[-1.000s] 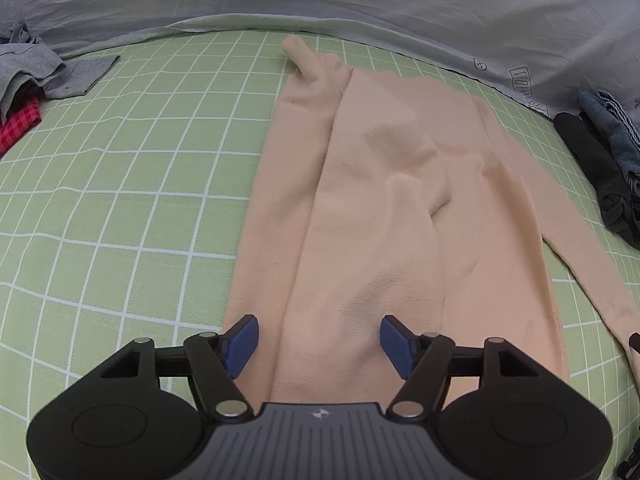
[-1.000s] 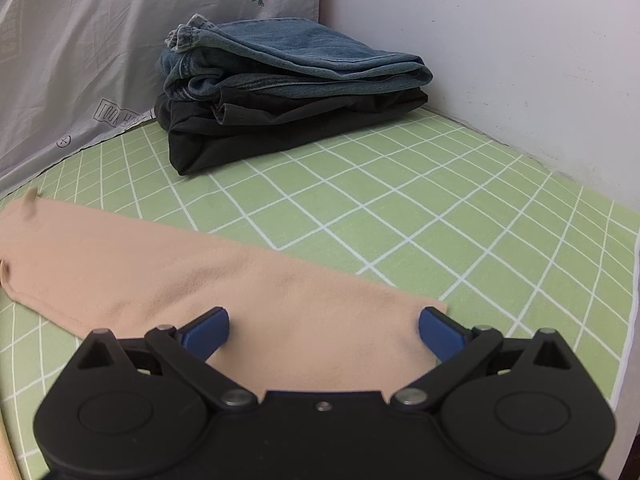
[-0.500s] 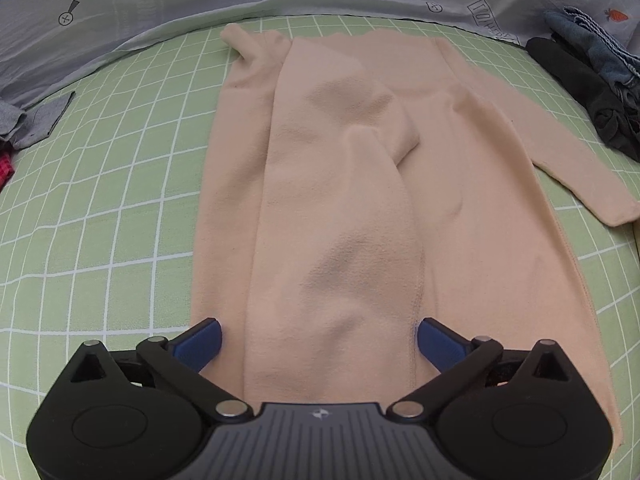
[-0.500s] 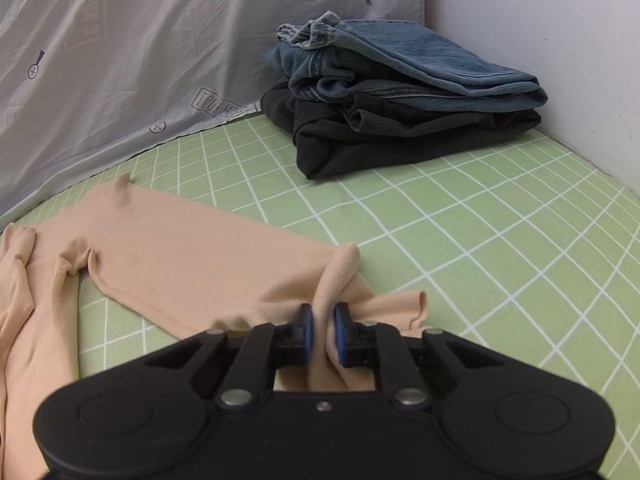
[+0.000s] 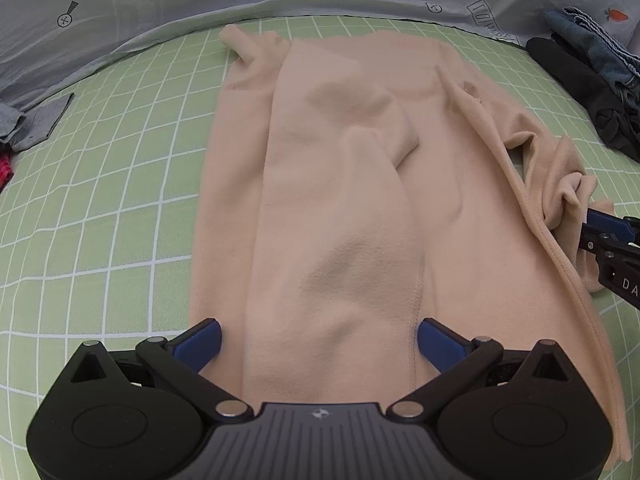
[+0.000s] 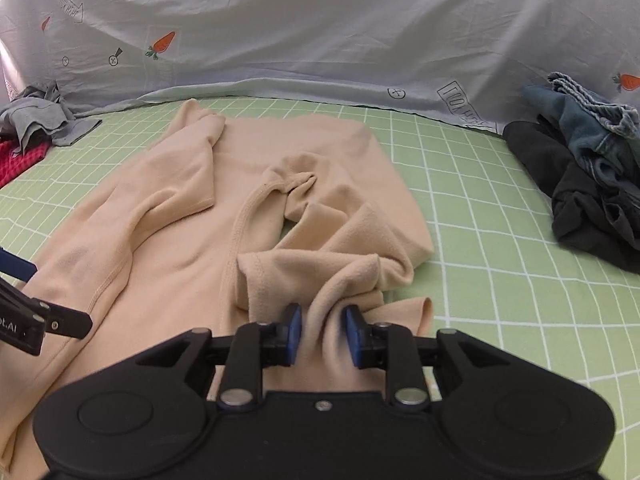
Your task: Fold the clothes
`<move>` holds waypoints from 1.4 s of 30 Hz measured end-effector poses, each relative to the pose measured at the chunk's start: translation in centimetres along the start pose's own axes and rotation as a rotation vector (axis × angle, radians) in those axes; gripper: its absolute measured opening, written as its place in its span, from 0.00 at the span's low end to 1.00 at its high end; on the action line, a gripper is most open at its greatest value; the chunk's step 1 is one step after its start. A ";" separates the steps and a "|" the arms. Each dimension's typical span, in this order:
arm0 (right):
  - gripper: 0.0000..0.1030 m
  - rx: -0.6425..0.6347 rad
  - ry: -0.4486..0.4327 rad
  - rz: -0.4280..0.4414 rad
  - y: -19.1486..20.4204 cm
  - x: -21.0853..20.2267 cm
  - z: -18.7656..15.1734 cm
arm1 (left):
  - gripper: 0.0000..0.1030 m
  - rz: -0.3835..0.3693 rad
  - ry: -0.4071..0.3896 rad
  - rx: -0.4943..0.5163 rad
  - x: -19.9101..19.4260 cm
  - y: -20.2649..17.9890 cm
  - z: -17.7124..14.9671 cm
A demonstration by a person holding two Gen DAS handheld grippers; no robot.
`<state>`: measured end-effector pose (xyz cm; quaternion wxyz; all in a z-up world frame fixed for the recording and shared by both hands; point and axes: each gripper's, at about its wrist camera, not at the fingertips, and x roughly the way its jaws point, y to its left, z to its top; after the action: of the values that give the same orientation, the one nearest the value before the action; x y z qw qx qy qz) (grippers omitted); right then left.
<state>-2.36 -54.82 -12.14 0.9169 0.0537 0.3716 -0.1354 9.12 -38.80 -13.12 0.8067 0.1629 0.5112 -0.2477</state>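
- Beige top (image 5: 332,216): one, its sleeve (image 6: 320,276) clamped in our right gripper (image 6: 322,335).
- Our left gripper (image 5: 318,336): fingers apart.
- Green checked sheet (image 6: 500,240); one folded pile (image 6: 584,168) at two o'clock.

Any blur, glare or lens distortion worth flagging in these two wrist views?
Left wrist view: sharp, evenly lit, no glare; the white grid lines of the green checked sheet bow strongly and the corners go dark. Right wrist view: same fisheye bowing; the peach fleece sleeve blurs slightly at the right gripper.

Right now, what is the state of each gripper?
Left gripper: open, holding nothing, above the beige top.
Right gripper: shut on the sleeve.
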 end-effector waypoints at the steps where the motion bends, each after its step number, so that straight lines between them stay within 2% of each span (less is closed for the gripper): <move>1: 0.57 0.029 -0.019 -0.019 -0.7 -0.6 -0.1 | 1.00 0.000 0.004 -0.002 0.0 0.0 0.1; 2: 0.77 0.058 -0.037 -0.039 -1.4 -1.1 -0.3 | 1.00 0.000 0.009 -0.005 -0.1 0.0 0.2; 3: 0.86 0.087 -0.055 -0.074 -2.2 -1.7 -0.5 | 1.00 0.001 0.011 -0.008 -0.2 0.0 0.4; 5: 0.87 0.143 -0.089 -0.142 -3.8 -2.9 -1.0 | 1.00 0.007 -0.008 -0.011 -0.7 0.0 0.7; 7: 0.96 0.195 -0.080 -0.217 -5.5 -3.2 -1.7 | 1.00 0.003 -0.037 -0.001 -1.4 -0.3 1.3; 11: 0.98 0.312 -0.037 -0.359 -8.8 -3.4 -3.6 | 0.99 -0.026 -0.099 0.028 -2.8 -1.6 2.8; 15: 1.00 0.394 -0.030 -0.452 -11.2 -3.7 -5.3 | 0.96 -0.077 -0.156 0.084 -3.8 -4.6 4.1; 18: 1.00 0.416 -0.020 -0.505 -12.6 -3.5 -6.1 | 0.85 -0.127 -0.188 0.138 -3.9 -7.3 4.5; 19: 1.00 0.422 -0.017 -0.518 -13.1 -3.5 -6.4 | 0.75 -0.145 -0.195 0.155 -3.9 -8.2 4.6; 20: 1.00 0.429 -0.031 -0.509 -13.5 -3.6 -6.7 | 0.65 -0.163 -0.202 0.171 -3.9 -9.1 4.7; 24: 1.00 0.443 -0.060 -0.481 -14.8 -3.6 -7.2 | 0.46 -0.237 -0.208 0.238 -3.4 -13.1 4.7; 26: 1.00 0.437 -0.071 -0.480 -14.9 -3.5 -7.2 | 0.32 -0.254 -0.203 0.275 -3.0 -14.7 4.5; 30: 1.00 0.436 -0.075 -0.479 -15.0 -3.3 -7.1 | 0.21 -0.285 -0.183 0.327 -2.3 -16.8 4.1; 32: 1.00 0.436 -0.076 -0.479 -15.0 -3.3 -7.0 | 0.12 -0.298 -0.166 0.336 -1.9 -17.3 4.0; 42: 1.00 0.435 -0.076 -0.476 -15.1 -3.3 -7.1 | 0.11 -0.288 -0.141 0.373 -0.2 -18.9 4.5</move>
<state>-13.65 -67.20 -14.91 0.8398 0.1549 0.3015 -0.4242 1.67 -56.61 -11.23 0.7528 0.2165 0.4169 -0.4610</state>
